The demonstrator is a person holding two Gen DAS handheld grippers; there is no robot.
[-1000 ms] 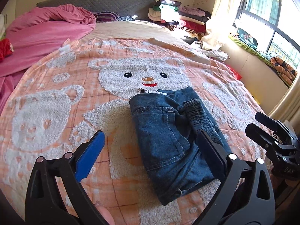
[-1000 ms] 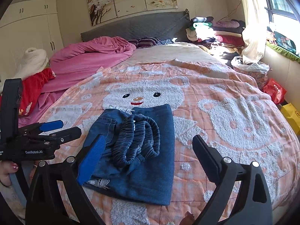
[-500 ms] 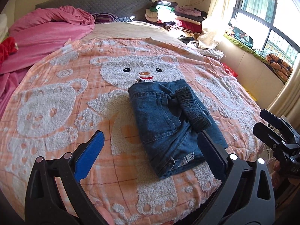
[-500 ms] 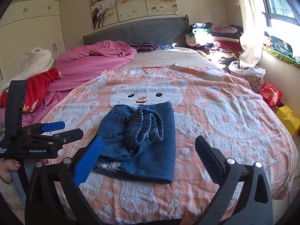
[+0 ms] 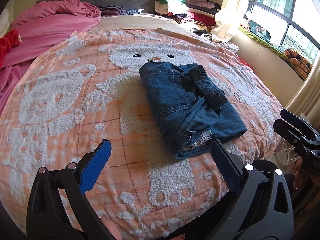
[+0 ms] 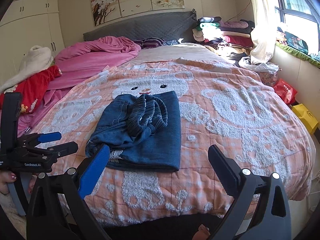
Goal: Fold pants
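Blue denim pants (image 5: 186,104) (image 6: 144,132) lie folded into a compact rectangle on the orange bear-pattern blanket (image 5: 70,104) (image 6: 250,120), with the gathered elastic waistband (image 6: 148,114) bunched on top. My left gripper (image 5: 160,158) hangs open above the near edge of the bed, short of the pants and holding nothing. My right gripper (image 6: 159,160) is open too, its blue pad (image 6: 94,170) just in front of the pants' near left corner, apart from the cloth. Each gripper shows at the edge of the other's view.
A pink duvet (image 6: 96,54) and red garment (image 6: 34,88) lie at the bed's left. Stacked folded clothes (image 6: 226,32) sit by the grey headboard (image 6: 140,28). A window ledge (image 5: 276,40) runs along the right, with red and yellow bags (image 6: 304,116) on the floor.
Both grippers have pulled back toward the foot of the bed, so the folded pants look smaller and farther away. The pants have stayed in place. Both grippers remain open.
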